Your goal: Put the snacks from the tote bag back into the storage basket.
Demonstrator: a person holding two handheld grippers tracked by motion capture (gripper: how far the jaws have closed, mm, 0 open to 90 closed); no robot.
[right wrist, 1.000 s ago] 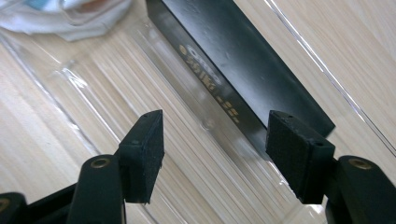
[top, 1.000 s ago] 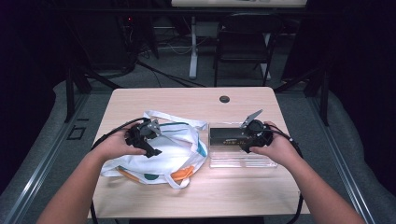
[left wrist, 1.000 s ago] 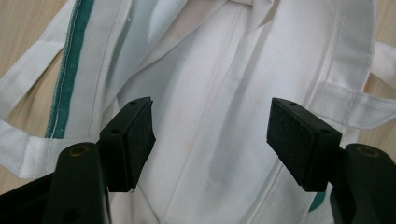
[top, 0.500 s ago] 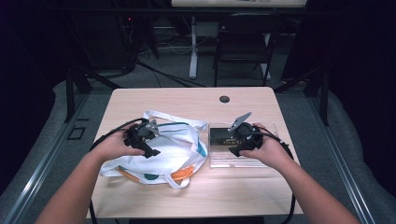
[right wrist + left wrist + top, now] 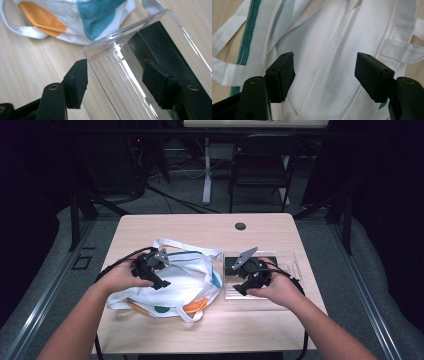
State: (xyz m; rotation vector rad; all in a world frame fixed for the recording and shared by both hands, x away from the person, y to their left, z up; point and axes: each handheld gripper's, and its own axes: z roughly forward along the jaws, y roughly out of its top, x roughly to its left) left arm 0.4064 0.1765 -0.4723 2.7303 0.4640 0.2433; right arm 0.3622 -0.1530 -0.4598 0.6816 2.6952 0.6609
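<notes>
The right gripper (image 5: 242, 276) has slid left across the clear tray (image 5: 295, 265) at centre right, toward the white tote bag (image 5: 185, 285) at centre left of the bench (image 5: 200, 227). Its jaws stand apart, straddling the tray's near-left corner beside the black block (image 5: 160, 47). The left gripper (image 5: 324, 72) hovers with jaws apart over the bag, so a grab on the tray looks likely next.

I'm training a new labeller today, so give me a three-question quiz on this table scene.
1. True or false: the left claw is shut on the cloth bag.
2. What dark thing lies inside the clear plastic box?
A. a black block
B. a red cup
C. a spoon
3. Fill in: the right claw hovers open over the box's ____ rim.

Key:
1. false, its jaws stand open above the cloth
2. A, the black block
3. clear
</notes>
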